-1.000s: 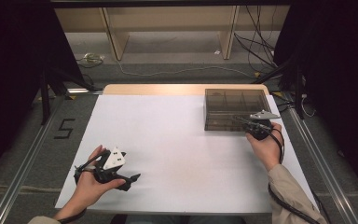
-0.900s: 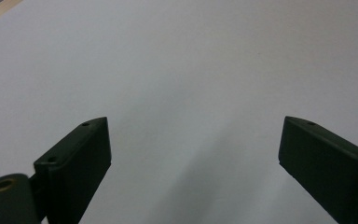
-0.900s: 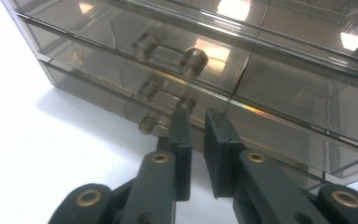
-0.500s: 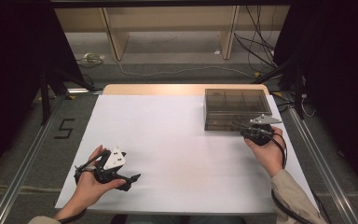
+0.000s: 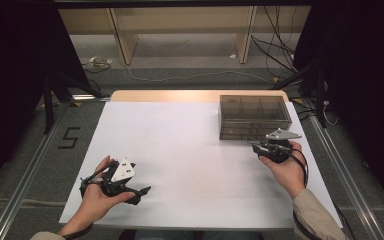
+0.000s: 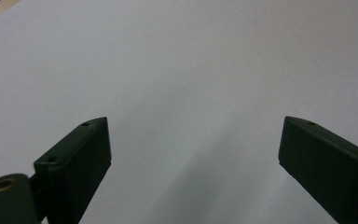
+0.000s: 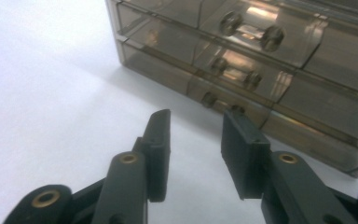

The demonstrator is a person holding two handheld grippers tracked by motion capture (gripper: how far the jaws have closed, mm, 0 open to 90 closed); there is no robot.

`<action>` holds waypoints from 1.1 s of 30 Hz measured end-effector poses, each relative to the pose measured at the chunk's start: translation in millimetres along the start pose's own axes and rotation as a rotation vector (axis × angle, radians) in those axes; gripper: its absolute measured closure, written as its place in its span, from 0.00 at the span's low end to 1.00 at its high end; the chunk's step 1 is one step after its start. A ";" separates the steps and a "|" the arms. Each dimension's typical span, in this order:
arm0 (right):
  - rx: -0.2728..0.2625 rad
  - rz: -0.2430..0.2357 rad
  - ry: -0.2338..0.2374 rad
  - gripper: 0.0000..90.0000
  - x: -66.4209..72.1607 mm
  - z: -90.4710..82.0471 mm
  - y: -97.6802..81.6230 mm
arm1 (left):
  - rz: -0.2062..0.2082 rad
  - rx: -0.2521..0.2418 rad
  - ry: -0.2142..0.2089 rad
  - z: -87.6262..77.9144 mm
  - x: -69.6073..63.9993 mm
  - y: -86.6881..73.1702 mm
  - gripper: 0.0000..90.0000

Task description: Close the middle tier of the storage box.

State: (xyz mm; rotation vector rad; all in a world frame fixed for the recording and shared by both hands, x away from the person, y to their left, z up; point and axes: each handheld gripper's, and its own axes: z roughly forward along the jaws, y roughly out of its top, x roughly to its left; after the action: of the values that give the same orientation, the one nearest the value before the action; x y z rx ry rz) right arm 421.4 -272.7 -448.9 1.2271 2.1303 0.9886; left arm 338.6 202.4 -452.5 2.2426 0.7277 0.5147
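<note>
On the white tabletop [image 5: 190,150] our smoky drawer box [image 5: 254,116] sits at two o'clock, drawers apparently all shut and none pulled yet, our right tongs [image 7: 196,140], just opening and empty, at its lowest knobs [image 7: 209,99], left tongs [image 6: 191,154] wide, empty.

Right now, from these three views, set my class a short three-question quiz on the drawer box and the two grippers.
1. True or false: the right gripper grips a knob of the smoky drawer box.
2. Which gripper is nearer the box? A left B right
3. What lies between the left gripper jaws?

Key:
1. False: its jaws, just opening, are empty and short of the lowest drawer.
2. B.
3. Nothing, just the white table sheet beyond.
</note>
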 end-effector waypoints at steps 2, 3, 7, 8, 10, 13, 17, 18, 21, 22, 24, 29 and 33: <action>-0.001 -0.001 0.006 0.66 1.1 -1.3 -1.3 | -0.001 0.000 0.000 -0.1 0.0 0.0 0.10; -0.004 0.002 0.010 0.65 1.6 -2.0 -1.7 | -0.001 -0.001 0.000 -0.1 -0.1 0.0 0.10; -0.011 0.012 0.028 0.61 4.1 -6.0 -3.5 | 0.000 0.000 0.000 0.0 -0.2 0.1 0.10; -0.010 0.010 0.030 0.59 4.6 -6.8 -4.2 | -0.001 0.000 -0.001 0.1 -0.3 0.1 0.10; -0.008 0.010 0.042 0.58 5.9 -8.0 -6.1 | 0.001 0.000 0.000 0.0 -0.2 0.1 0.10; -0.007 0.003 0.043 0.55 7.2 -9.6 -8.6 | 0.000 0.001 -0.002 0.2 -0.3 0.2 0.10; -0.013 0.007 0.050 0.51 8.5 -12.5 -11.1 | -0.001 -0.002 -0.002 0.6 -0.3 0.0 0.10; -0.012 0.003 0.052 0.51 8.7 -13.1 -11.9 | -0.001 0.000 -0.002 0.5 -0.3 0.0 0.10; -0.013 0.008 0.060 0.49 10.4 -15.2 -14.5 | -0.003 0.001 -0.003 0.3 0.0 0.0 0.10; -0.014 0.009 0.066 0.48 10.7 -15.9 -15.5 | -0.004 0.001 -0.004 0.3 0.0 -0.1 0.10; -0.014 0.013 0.070 0.47 11.0 -17.4 -17.4 | -0.004 0.001 -0.004 0.4 -0.1 -0.2 0.10; -0.009 0.013 0.081 0.44 13.0 -20.0 -22.6 | -0.005 0.003 -0.006 0.8 -0.1 -0.3 0.10; -0.010 0.009 0.091 0.43 15.1 -22.7 -25.3 | -0.005 0.003 -0.006 0.9 -0.2 -0.3 0.10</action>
State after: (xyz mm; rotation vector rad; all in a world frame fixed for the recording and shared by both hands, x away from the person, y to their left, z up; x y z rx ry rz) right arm 385.0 -275.8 -455.5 1.2087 2.1880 1.0766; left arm 338.8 202.0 -453.3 2.2436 0.7314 0.5047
